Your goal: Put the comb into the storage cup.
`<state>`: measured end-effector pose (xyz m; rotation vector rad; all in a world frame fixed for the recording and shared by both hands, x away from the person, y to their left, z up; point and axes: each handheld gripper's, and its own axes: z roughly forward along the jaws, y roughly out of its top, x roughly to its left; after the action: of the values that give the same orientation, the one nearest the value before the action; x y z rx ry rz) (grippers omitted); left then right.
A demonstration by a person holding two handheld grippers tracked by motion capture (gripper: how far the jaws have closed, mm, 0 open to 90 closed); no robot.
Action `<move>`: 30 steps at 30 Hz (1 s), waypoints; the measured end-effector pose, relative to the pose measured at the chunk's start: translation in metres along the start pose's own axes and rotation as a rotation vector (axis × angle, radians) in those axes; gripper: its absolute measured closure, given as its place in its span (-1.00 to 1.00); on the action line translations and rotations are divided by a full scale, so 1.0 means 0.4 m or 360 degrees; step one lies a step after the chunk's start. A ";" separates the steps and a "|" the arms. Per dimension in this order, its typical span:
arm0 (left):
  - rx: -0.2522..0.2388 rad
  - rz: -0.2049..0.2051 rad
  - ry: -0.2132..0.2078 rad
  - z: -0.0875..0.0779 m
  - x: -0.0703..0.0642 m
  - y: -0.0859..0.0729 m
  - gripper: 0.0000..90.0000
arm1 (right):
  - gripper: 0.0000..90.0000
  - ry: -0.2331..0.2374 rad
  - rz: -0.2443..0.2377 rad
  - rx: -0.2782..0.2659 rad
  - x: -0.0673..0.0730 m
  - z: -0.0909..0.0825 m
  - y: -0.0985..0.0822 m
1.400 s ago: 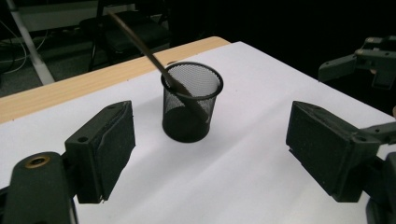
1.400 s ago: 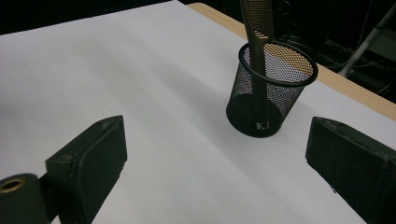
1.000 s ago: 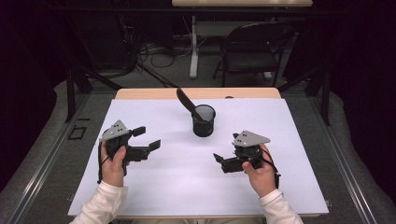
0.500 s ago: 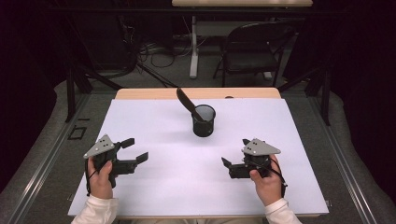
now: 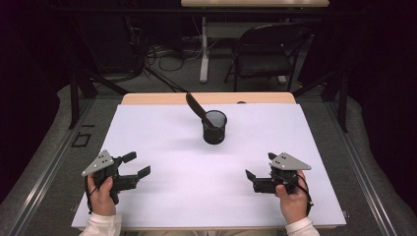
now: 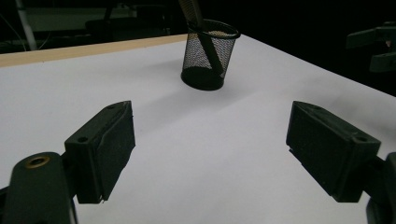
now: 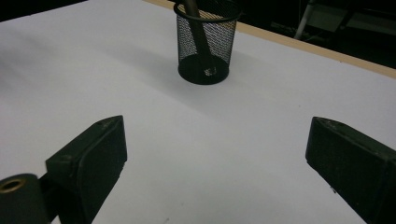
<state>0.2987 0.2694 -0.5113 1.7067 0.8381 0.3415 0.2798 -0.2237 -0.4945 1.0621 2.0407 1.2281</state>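
Jaws apart, empty; tool [image 5: 195, 105] tip hidden in mesh cup [image 5: 215, 127].

A white-covered table [image 5: 162, 147] with a wooden far edge carries a black mesh cup [image 5: 215, 127] standing upright.

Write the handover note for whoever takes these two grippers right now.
Left gripper: open, holds nothing, low over the near left of the table.
Right gripper: open, holds nothing, near right.
Mesh cup: upright at the table's far middle, apart from both grippers.
Dark tool: stands in the cup, leaning left over the rim.
Done: tool sits in the cup.
Left: nothing in hand; probably just park the grippers.
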 end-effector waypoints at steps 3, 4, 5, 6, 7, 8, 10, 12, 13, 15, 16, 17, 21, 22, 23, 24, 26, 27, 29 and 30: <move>0.0002 -0.0027 0.0009 0.000 0.005 -0.015 -0.66 | -0.88 -0.0023 0.0032 0.0013 -0.012 -0.009 -0.020; 0.0002 -0.0027 0.0009 0.000 0.005 -0.015 -0.66 | -0.88 -0.0023 0.0032 0.0013 -0.012 -0.009 -0.020; 0.0011 -0.0025 0.0019 -0.001 0.008 -0.021 -0.65 | -0.88 -0.0032 0.0048 0.0016 -0.018 -0.013 -0.028; 0.0011 -0.0025 0.0019 -0.001 0.008 -0.021 -0.65 | -0.88 -0.0032 0.0048 0.0016 -0.018 -0.013 -0.028; 0.0007 -0.0029 0.0024 -0.001 0.009 -0.023 -0.65 | -0.88 -0.0038 0.0052 0.0016 -0.021 -0.015 -0.031; 0.0005 -0.0032 0.0020 0.000 0.011 -0.026 -0.65 | -0.88 -0.0044 0.0058 0.0021 -0.024 -0.018 -0.034; 0.0008 -0.0025 0.0033 -0.001 0.014 -0.032 -0.65 | -0.83 -0.0055 0.0071 0.0005 -0.030 -0.020 -0.041; 0.0006 -0.0043 0.0040 -0.003 0.016 -0.040 -0.65 | -0.81 -0.0077 0.0079 0.0012 -0.036 -0.023 -0.048; 0.0001 -0.0048 0.0043 -0.003 0.016 -0.044 -0.65 | -0.81 -0.0080 0.0095 0.0011 -0.038 -0.024 -0.051; 0.0010 -0.0059 0.0046 -0.006 0.018 -0.048 -0.65 | -0.81 -0.0089 0.0101 0.0006 -0.042 -0.026 -0.058; -0.0001 -0.0065 0.0049 -0.006 0.017 -0.050 -0.66 | -0.81 -0.0086 0.0109 0.0002 -0.044 -0.026 -0.062; 0.0001 -0.0063 0.0053 -0.007 0.017 -0.051 -0.65 | -0.81 -0.0080 0.0119 0.0006 -0.047 -0.027 -0.066; 0.0005 -0.0063 0.0062 -0.007 0.020 -0.054 -0.66 | -0.81 -0.0099 0.0143 -0.0002 -0.058 -0.026 -0.080; 0.0005 -0.0062 0.0062 -0.007 0.023 -0.056 -0.65 | -0.81 -0.0112 0.0146 0.0001 -0.064 -0.026 -0.086; 0.0015 -0.0064 0.0069 -0.006 0.024 -0.057 -0.65 | -0.81 -0.0112 0.0146 0.0001 -0.064 -0.026 -0.086; 0.0012 -0.0070 0.0069 -0.005 0.026 -0.059 -0.65 | -0.81 -0.0119 0.0151 -0.0004 -0.067 -0.027 -0.089; 0.0016 -0.0075 0.0075 -0.004 0.029 -0.062 -0.65 | -0.81 -0.0124 0.0169 -0.0001 -0.073 -0.029 -0.095; 0.0020 -0.0078 0.0086 -0.004 0.029 -0.063 -0.65 | -0.81 -0.0133 0.0179 -0.0014 -0.076 -0.028 -0.099; 0.0022 -0.0079 0.0092 -0.003 0.031 -0.065 -0.65 | -0.81 -0.0158 0.0188 0.0002 -0.086 -0.027 -0.107; 0.0030 -0.0076 0.0092 -0.003 0.032 -0.066 -0.65 | -0.81 -0.0158 0.0188 0.0002 -0.086 -0.027 -0.107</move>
<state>0.2976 0.2818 -0.5381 1.6982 0.9253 0.3531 0.2755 -0.2696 -0.5265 1.2346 1.9280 1.2061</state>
